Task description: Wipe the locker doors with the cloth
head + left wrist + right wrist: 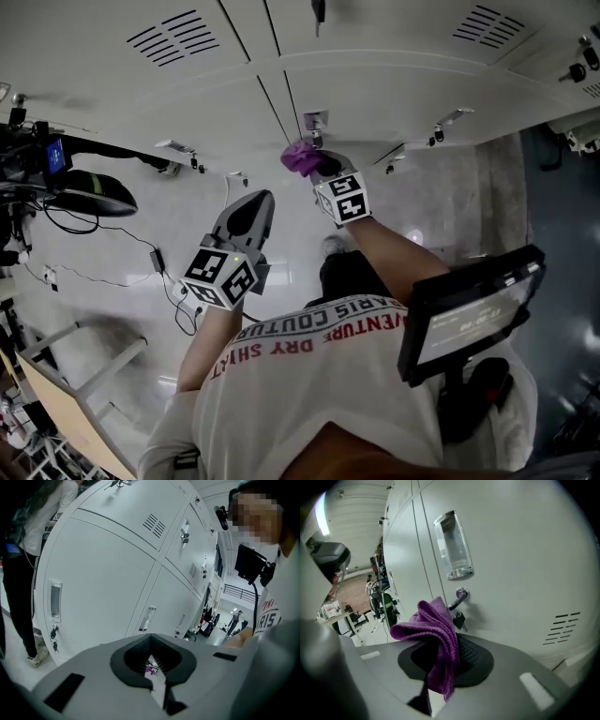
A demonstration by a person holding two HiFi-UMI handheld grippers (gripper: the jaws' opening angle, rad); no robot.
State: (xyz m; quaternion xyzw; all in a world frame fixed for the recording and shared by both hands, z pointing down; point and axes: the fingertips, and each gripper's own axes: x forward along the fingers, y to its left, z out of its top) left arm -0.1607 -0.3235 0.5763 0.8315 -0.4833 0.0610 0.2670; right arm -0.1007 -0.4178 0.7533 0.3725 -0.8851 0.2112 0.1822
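Right gripper view: right claw (446,663) pinches purple cloth (432,622); left claw (153,663) pressed together, empty.

Crumpled purple cloth (440,634), folds drooping, near pale grey locker doors (520,564), shut, some vented

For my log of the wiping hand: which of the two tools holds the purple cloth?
The right tool: its jaws are shut on the purple cloth. The left tool is shut with nothing in it.

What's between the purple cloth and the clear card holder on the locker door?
Only the metal lock, in the right gripper view: it sits just under the card holder and above the cloth.
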